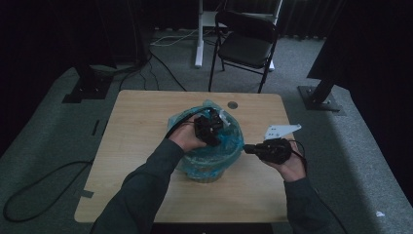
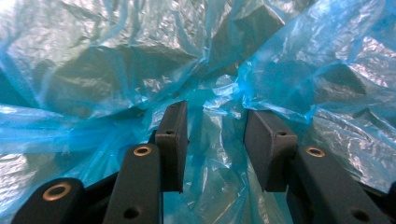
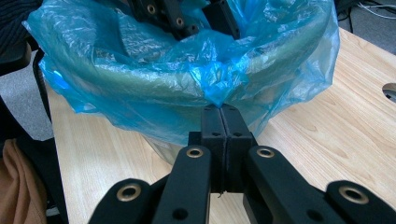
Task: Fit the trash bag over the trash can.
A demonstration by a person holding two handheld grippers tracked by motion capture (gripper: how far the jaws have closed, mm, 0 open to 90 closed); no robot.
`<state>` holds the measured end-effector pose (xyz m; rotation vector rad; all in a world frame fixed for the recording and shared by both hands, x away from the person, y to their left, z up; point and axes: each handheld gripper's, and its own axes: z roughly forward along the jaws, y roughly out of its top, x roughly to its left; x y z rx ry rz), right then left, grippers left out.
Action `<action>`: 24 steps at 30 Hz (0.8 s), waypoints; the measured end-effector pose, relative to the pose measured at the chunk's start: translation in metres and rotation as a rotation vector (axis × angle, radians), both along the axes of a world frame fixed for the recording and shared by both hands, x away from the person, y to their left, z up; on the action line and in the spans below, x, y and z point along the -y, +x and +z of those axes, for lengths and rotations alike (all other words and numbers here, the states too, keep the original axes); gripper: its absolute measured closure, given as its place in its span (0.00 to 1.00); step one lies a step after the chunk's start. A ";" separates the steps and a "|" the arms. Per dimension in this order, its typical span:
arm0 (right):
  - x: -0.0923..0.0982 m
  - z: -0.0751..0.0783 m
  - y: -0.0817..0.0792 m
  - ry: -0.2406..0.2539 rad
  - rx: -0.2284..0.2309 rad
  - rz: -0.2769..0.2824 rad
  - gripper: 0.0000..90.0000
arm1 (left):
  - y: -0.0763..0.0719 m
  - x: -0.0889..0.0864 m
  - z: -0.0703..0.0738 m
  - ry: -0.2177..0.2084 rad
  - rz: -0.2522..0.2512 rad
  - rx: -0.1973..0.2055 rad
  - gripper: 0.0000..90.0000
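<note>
Blue bag point(image 3: 140, 56) over bucket, right claw point(image 3: 225, 114) pinching its edge, left claw point(image 2: 215, 140) spread inside.

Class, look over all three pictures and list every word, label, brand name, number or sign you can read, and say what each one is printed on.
None: no readable text stands anywhere in these pictures.
The blue plastic bag is plain, with no print.
The bin under it bears no label.
The wooden table carries no marks.
The black jaws of the left claw and the right claw have screws, no lettering.
</note>
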<state>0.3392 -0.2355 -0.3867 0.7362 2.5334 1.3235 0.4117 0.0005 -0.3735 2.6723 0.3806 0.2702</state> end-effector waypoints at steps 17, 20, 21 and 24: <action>0.001 0.001 0.000 0.004 0.000 -0.002 1.00 | -0.006 0.010 -0.012 0.109 -0.022 -0.049 0.65; 0.002 0.001 -0.001 0.003 0.003 0.001 0.99 | -0.006 0.009 -0.012 0.112 -0.018 -0.045 0.65; 0.002 0.001 -0.001 0.004 0.004 0.001 0.99 | -0.008 0.008 -0.010 0.102 -0.020 -0.034 0.66; 0.002 0.001 0.000 0.004 0.003 -0.004 0.99 | -0.010 0.005 -0.005 0.057 -0.020 -0.011 0.66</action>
